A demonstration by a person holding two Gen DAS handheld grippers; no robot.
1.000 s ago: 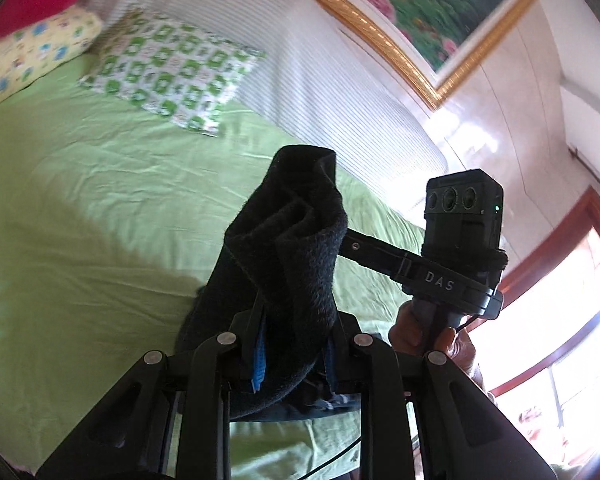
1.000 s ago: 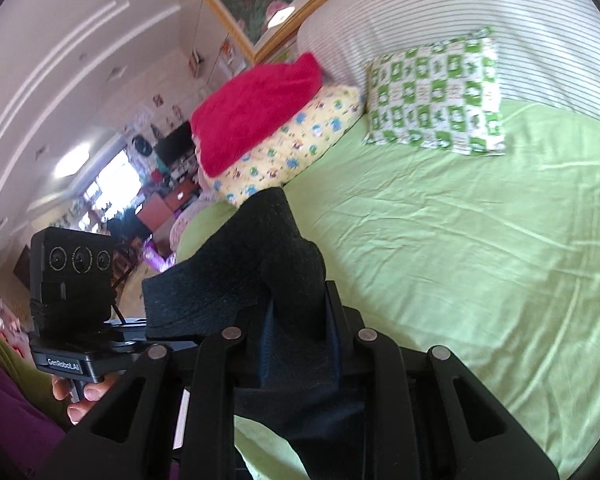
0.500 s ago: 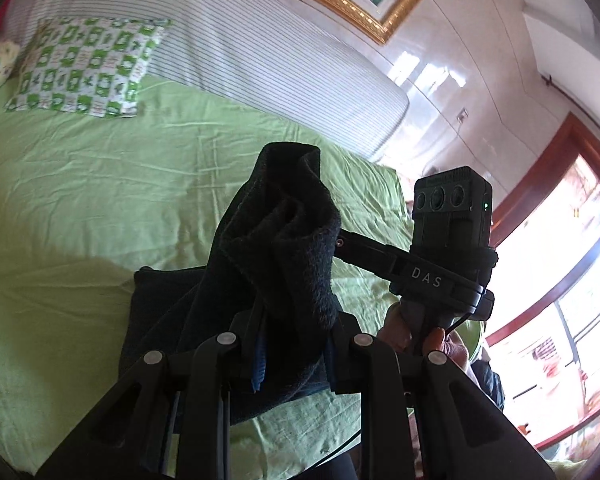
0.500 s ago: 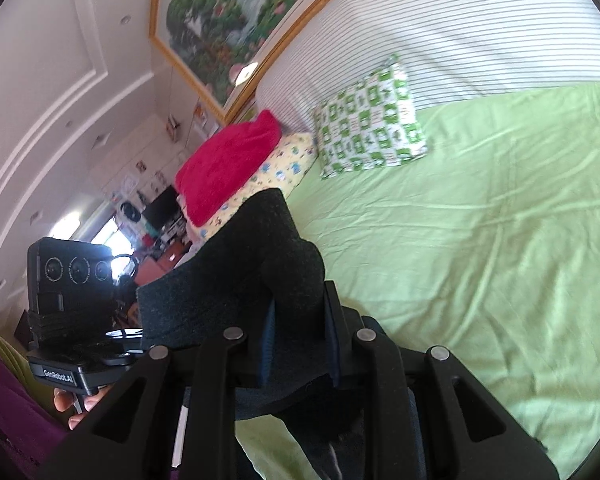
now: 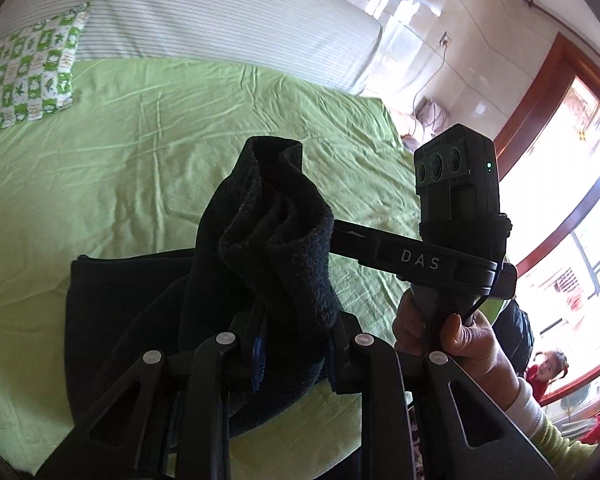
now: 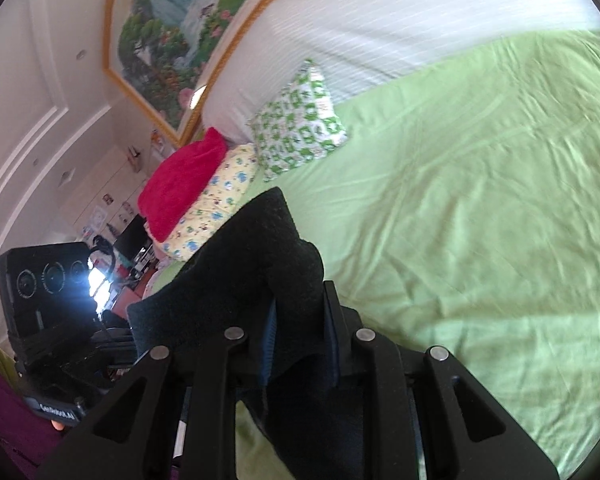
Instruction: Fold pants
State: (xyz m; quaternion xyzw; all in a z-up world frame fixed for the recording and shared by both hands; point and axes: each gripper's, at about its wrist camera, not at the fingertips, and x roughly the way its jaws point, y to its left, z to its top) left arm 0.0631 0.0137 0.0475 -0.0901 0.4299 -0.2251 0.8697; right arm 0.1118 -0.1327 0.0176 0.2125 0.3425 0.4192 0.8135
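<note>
- Your left gripper (image 5: pixel 292 344) is clamped on a thick bunch of the black pants (image 5: pixel 276 236); the fabric rises in a bunched fold above the jaws.
- Below that bunch, the rest of the pants hangs down to a flat dark panel lying on the green bed sheet (image 5: pixel 148 152).
- Your right gripper (image 6: pixel 298 344) is likewise closed on a fold of the pants (image 6: pixel 260 264), which stands up between its blue-lined fingers (image 6: pixel 269 344).
- In the left view, your right hand (image 5: pixel 456 340) holds the other gripper's handle just right of the raised fabric.
- A green-and-white pillow (image 6: pixel 300 124) lies at the head of the bed, beside a yellow pillow (image 6: pixel 216 200) topped by a red cushion (image 6: pixel 180 184).
</note>
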